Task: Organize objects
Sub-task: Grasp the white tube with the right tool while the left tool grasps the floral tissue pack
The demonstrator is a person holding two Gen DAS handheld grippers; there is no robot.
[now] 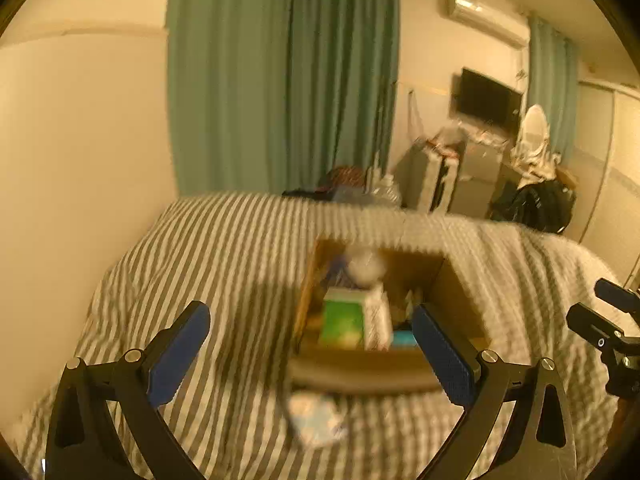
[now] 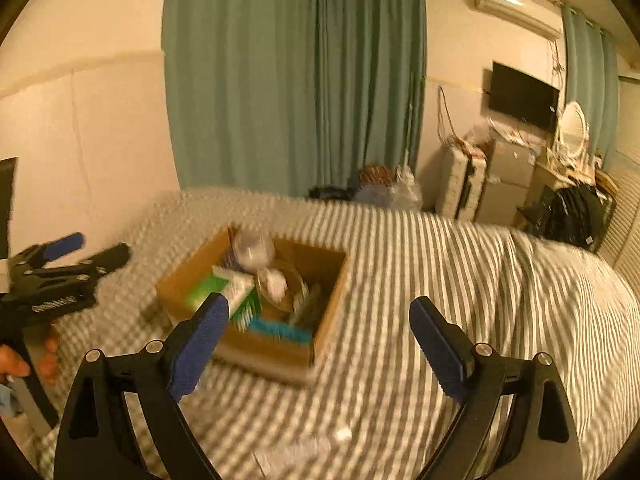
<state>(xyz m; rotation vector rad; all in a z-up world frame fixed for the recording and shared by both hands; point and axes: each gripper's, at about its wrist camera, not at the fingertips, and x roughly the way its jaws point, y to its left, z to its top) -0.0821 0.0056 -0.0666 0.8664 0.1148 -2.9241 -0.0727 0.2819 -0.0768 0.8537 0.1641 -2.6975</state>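
Room: we see cream walls [image 2: 100,92], teal curtains [image 2: 292,76] floor to ceiling behind the bed, a 2nd teal curtain [image 2: 588,76] at far right, AC unit [image 2: 516,4] high on the right wall, dark wall TV [image 2: 524,96] under it.

Surface: bed w/ grey-and-white striped cover [image 2: 460,288], rumpled, filling the lower half of both views; much of it blurred.

Far-right clutter: pale suitcase [image 2: 460,184], grey cabinet [image 2: 508,176], oval white mirror [image 2: 574,124], black bag [image 2: 572,212]. Bags & a woven item beyond the bed's far edge, too blurred for us to ID.

Cardboard box [image 2: 328,320]: open-topped, sits on the cover mid-bed. Inside we make out a green-and-white carton [image 2: 236,292], clear round container [image 2: 254,250], teal item [image 2: 280,330]; rest unclear.

Left gripper [image 1: 310,350]: blue pads spread wide, empty, over the box's near-left side; a hand [image 2: 24,364] holds it.

Right gripper [image 2: 318,344]: also spread wide, empty, over the box's near-right corner.

Pale blurred wrapper [image 1: 316,420] on the cover just in front of the box.
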